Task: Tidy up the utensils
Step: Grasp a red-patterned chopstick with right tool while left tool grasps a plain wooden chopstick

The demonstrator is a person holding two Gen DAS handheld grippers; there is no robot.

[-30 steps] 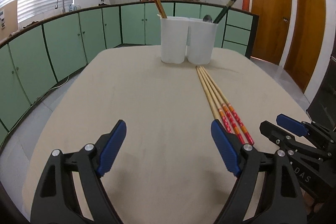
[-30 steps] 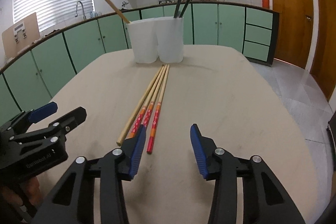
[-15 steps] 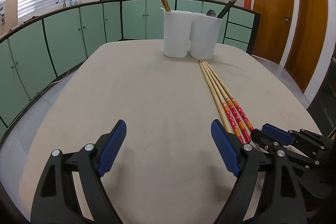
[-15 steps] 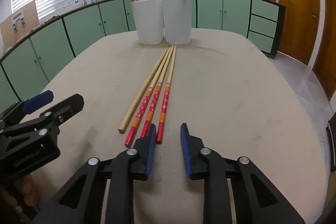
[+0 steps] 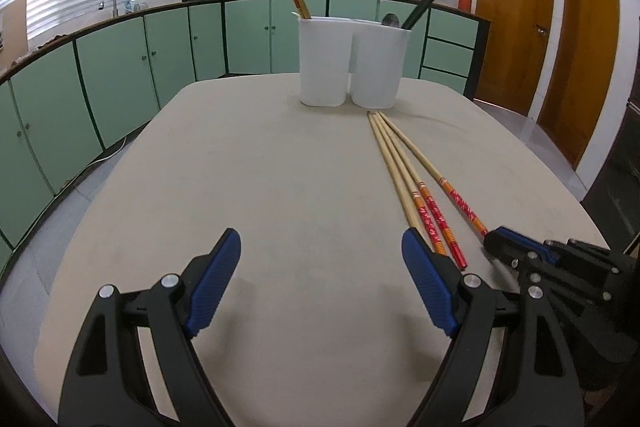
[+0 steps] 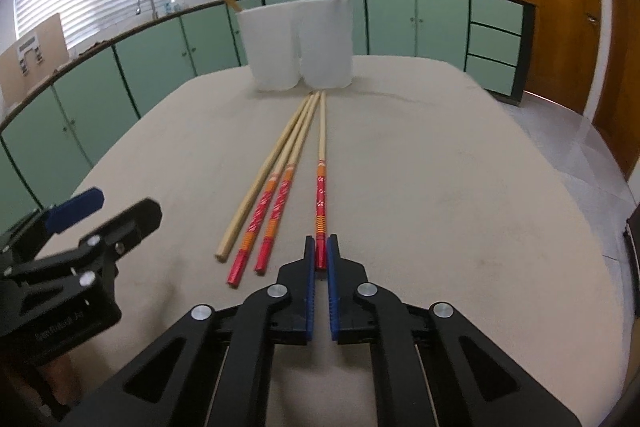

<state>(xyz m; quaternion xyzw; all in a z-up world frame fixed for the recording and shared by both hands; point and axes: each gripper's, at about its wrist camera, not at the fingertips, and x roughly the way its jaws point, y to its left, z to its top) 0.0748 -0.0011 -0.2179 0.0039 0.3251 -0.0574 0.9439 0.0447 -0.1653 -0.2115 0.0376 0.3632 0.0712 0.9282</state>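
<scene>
Pick-up step: right tongs [image 6: 319, 259] pinch the rightmost chopstick [image 6: 321, 195] by its red end; left tongs [image 5: 320, 275] spread, idle. Next, presumably: lift, tip into the white holder [image 6: 304, 47].

table top [image 5: 280, 187]: matt beige, faintly grainy | chopsticks [image 6: 280, 163]: pale wood, glossy red/orange painted ends | utensil holder [image 5: 352, 63]: white smooth plastic, semi-matt | gripper pads [image 5: 212, 287]: blue ribbed plastic; frame blk matt, metal screws
</scene>
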